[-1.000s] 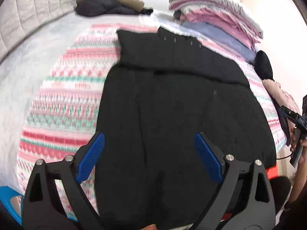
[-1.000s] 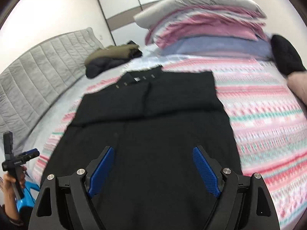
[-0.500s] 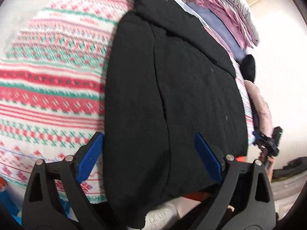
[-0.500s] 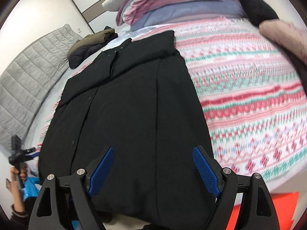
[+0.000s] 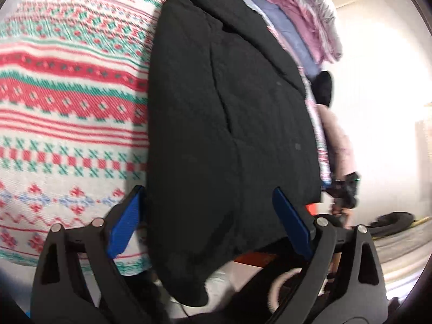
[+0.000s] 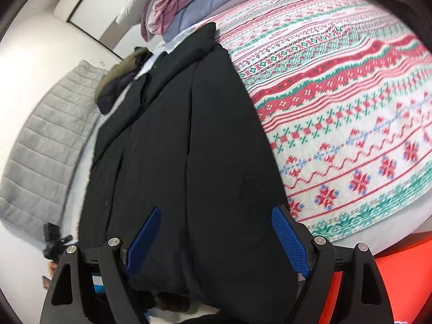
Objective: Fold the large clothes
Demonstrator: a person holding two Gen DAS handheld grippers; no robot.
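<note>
A large black quilted coat (image 5: 229, 94) lies flat on the bed, collar at the far end, and its hem droops over the near edge. In the left wrist view my left gripper (image 5: 208, 191) hovers over the hem's left corner. Its jaws are closing, but the blue pads (image 5: 127, 221) stand wide apart and do not press the cloth. The right wrist view shows the same coat (image 6: 175, 135) with my right gripper (image 6: 217, 210) open over the hem's right part, its pads (image 6: 290, 243) straddling the fabric without pinching it.
A red, green and white patterned blanket (image 6: 337, 94) covers the bed. Stacked pink and blue bedding (image 5: 310, 21) sits at the far end, with folded olive and dark jackets (image 6: 121, 78) beside a grey quilted headboard (image 6: 48, 148). A red object (image 6: 399, 270) lies below the bed's edge.
Both grippers have dropped toward the coat's hem and tipped downward, and the views have rolled. The hem corners now sit between the fingers, and the far room has slipped from view.
</note>
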